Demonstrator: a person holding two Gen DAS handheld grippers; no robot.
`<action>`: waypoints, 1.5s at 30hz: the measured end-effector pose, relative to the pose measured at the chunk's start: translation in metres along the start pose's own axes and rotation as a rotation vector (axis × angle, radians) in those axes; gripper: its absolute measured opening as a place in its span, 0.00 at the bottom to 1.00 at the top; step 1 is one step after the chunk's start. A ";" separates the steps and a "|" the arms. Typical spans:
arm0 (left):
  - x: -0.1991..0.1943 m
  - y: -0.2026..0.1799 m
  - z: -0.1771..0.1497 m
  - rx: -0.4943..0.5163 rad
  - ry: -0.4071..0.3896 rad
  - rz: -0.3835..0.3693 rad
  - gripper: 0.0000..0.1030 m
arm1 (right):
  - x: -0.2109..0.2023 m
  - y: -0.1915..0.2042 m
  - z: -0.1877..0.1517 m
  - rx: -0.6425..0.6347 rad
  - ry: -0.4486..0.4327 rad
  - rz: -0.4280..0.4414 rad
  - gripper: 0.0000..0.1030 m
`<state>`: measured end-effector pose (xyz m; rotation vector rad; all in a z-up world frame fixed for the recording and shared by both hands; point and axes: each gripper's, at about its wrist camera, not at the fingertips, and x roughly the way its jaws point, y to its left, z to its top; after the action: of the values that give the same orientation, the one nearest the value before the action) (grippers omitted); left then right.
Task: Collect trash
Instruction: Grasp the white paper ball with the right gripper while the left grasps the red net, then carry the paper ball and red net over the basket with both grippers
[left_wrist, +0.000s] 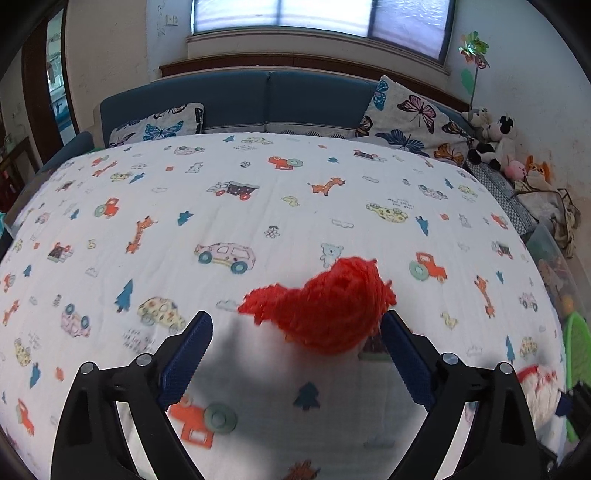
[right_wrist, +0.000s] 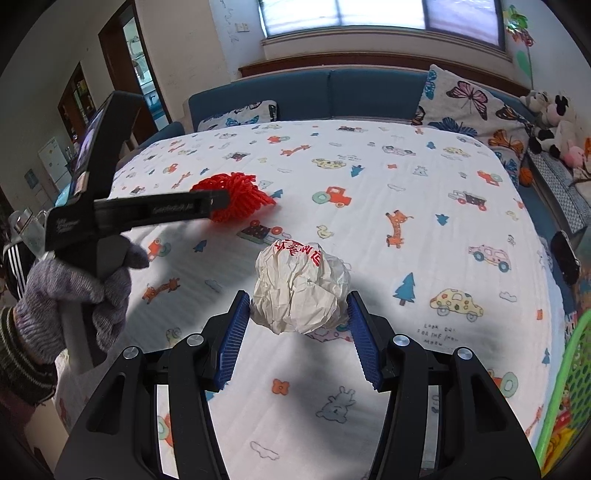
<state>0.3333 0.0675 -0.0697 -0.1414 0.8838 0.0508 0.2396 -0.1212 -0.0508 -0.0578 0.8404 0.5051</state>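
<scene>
A red yarn clump (left_wrist: 325, 310) lies on the patterned bed sheet (left_wrist: 258, 206). My left gripper (left_wrist: 297, 328) is open around it, its right pad touching the yarn and its left pad apart from it. The same yarn (right_wrist: 236, 197) shows in the right wrist view, with the left gripper's finger (right_wrist: 155, 212) across it. A crumpled white paper ball with red print (right_wrist: 301, 288) sits between the pads of my right gripper (right_wrist: 297, 314). The jaws look closed against its sides. That paper shows blurred at the right edge of the left wrist view (left_wrist: 535, 387).
A green perforated basket (right_wrist: 569, 387) stands at the bed's right edge. Butterfly pillows (left_wrist: 406, 118) and a blue headboard (left_wrist: 258, 99) line the far side. Stuffed toys (left_wrist: 495, 144) and clutter sit at the far right. A gloved hand (right_wrist: 74, 291) holds the left gripper.
</scene>
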 end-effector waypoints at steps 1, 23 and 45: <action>0.003 0.000 0.001 -0.004 0.005 -0.004 0.87 | 0.000 -0.001 0.000 0.001 0.001 -0.002 0.53; -0.016 -0.019 -0.004 0.037 -0.043 -0.141 0.31 | -0.017 -0.008 -0.013 0.018 -0.008 -0.021 0.53; -0.113 -0.081 -0.077 0.145 -0.094 -0.245 0.31 | -0.094 -0.032 -0.062 0.093 -0.075 -0.093 0.53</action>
<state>0.2109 -0.0227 -0.0224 -0.1097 0.7678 -0.2333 0.1584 -0.2028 -0.0295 0.0079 0.7835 0.3783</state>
